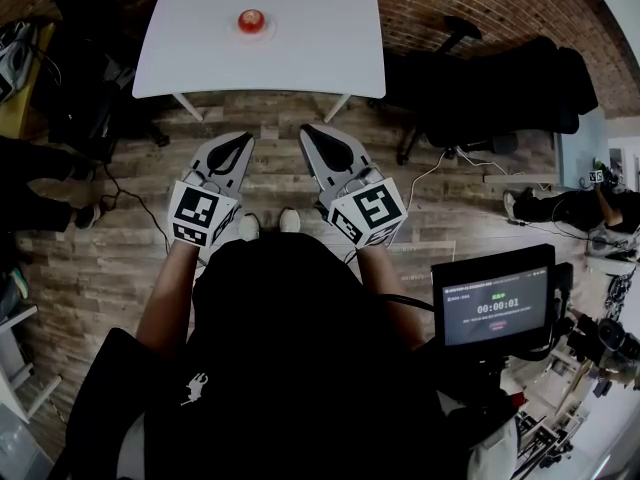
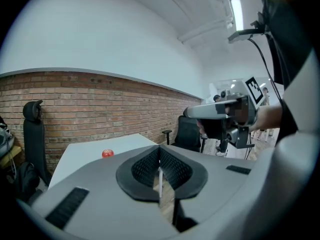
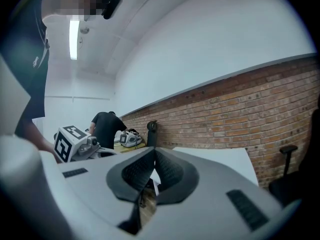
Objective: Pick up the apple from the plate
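A red apple (image 1: 251,19) lies on a small plate (image 1: 268,30) near the far middle of a white table (image 1: 320,38). My two grippers hover side by side over the wooden floor, well short of the table's near edge. The left gripper (image 1: 244,137) is shut with nothing in it, and the right gripper (image 1: 307,128) is shut and empty as well. In the left gripper view the apple (image 2: 107,153) shows small, far beyond the shut left gripper (image 2: 160,159) and to its left. The right gripper view shows the shut right gripper (image 3: 154,156) and the table (image 3: 220,156), but no apple.
Black office chairs (image 1: 500,88) stand right of the table, and dark bags and gear (image 1: 70,78) left of it. A screen on a stand (image 1: 495,306) is at my right. Cables (image 1: 440,168) run over the floor. A brick wall (image 2: 90,104) lies behind the table. A person in black (image 3: 107,126) stands far off.
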Demonstrator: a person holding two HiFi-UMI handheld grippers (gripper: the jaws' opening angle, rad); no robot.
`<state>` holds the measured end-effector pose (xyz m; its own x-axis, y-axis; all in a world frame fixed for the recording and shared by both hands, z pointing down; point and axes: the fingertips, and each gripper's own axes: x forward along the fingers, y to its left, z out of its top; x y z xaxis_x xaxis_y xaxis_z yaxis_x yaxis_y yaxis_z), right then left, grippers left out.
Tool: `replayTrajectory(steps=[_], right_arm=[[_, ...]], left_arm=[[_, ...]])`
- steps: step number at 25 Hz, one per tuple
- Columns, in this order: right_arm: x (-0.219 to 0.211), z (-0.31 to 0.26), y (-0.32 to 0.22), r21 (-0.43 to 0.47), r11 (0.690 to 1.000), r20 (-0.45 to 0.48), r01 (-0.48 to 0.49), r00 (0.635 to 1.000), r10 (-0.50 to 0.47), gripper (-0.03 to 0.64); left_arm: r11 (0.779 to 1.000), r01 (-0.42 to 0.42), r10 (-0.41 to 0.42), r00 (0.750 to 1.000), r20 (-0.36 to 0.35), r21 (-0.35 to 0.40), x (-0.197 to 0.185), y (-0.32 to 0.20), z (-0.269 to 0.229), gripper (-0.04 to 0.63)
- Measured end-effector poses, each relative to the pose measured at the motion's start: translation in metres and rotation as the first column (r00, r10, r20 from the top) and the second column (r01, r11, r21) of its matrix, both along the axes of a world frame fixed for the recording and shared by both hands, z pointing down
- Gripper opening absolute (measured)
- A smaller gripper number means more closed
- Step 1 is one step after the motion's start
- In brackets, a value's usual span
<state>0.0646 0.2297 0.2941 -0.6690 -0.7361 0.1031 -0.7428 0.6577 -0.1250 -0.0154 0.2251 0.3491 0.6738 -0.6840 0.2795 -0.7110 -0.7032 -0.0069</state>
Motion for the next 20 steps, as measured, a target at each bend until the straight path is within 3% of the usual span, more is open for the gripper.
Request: replayTrajectory(steps=[12, 20], right_arm=[[0.005, 0.007, 0.007, 0.009, 1.0, -0.001, 0.022, 1.0, -0.022, 0.004], [0.042, 0.007, -0.017, -0.005, 0.999, 0.005, 0.045, 0.999, -0.045, 0.005]], left_arm=[[1.0, -0.009, 0.009, 1.0, -0.007, -0.007, 0.006, 0.011, 0.004, 0.006], [1.0, 0.011, -0.011, 1.0, 0.019, -0.024, 0.042, -0.012, 0.005, 0.006]])
